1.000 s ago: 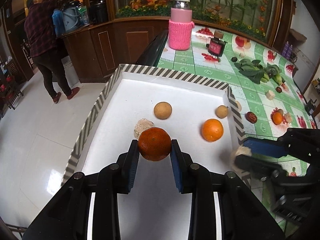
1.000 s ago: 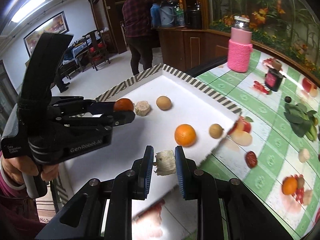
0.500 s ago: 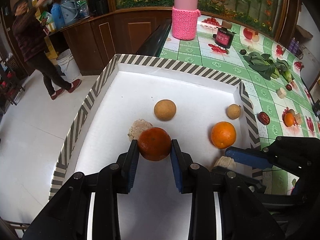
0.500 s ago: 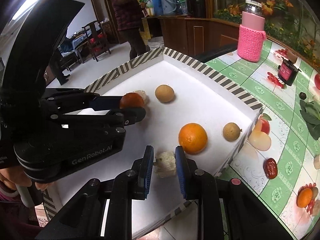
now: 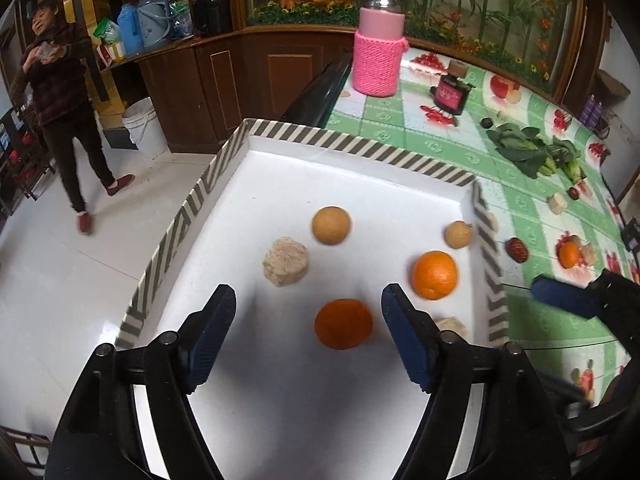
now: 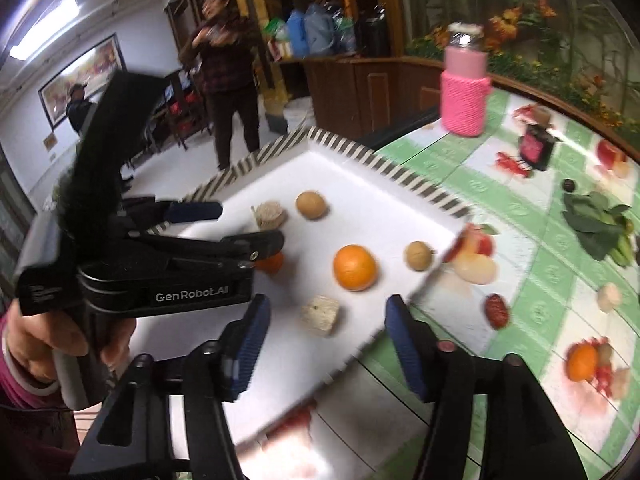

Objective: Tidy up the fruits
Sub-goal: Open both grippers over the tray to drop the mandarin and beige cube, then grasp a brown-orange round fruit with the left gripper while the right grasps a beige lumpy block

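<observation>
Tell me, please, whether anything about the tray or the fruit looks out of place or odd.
The striped tray seems to jut past the table edge, with floor showing beside its left side, so it looks precarious. The fruit inside, such as the dark orange, looks intact; nothing is spilled.

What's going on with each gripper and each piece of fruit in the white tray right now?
Left gripper: open, straddling the dark orange.
Right gripper: open, pale cube between its fingers.
Dark reddish orange: released, resting in the tray.
Pale beige cut cube: released, on the tray floor.
Bright orange: lying free.
White striped-rim tray: holds six pieces.
</observation>
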### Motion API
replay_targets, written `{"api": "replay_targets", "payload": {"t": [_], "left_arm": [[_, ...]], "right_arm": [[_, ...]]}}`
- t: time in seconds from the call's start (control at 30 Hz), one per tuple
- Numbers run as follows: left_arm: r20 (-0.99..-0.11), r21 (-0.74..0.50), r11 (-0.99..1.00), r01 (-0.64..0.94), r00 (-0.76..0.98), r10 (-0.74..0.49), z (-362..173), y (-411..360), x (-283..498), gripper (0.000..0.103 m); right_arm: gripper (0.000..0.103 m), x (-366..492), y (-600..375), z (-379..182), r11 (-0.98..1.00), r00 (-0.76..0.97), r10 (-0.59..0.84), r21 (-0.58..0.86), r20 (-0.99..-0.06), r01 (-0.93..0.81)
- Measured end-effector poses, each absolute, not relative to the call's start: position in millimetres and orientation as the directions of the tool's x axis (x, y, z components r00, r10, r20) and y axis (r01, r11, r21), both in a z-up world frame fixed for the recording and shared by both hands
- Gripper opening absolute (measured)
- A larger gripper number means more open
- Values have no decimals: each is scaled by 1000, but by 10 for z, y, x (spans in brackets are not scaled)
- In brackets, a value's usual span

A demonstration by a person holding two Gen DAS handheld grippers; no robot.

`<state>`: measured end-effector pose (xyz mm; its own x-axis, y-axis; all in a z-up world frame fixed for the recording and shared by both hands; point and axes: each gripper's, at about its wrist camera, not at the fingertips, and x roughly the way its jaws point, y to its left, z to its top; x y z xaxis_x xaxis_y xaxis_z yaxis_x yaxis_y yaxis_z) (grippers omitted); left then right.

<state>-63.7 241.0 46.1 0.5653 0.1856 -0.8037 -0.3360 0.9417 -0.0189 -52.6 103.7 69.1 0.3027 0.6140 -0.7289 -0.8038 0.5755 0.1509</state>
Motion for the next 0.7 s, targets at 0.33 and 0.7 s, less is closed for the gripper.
{"api": "replay_targets", "payload": {"t": [0.33, 0.7], "left_arm": [[-759, -67, 969, -238, 643, 106, 732, 1886, -677, 75], [-789, -71, 993, -92, 614, 1, 632, 1164, -421, 75]], "right_arm": [[79, -565, 180, 853, 688, 413, 557, 122, -721, -715], [80, -480, -949, 707, 832, 501, 428, 112, -752, -544]]}}
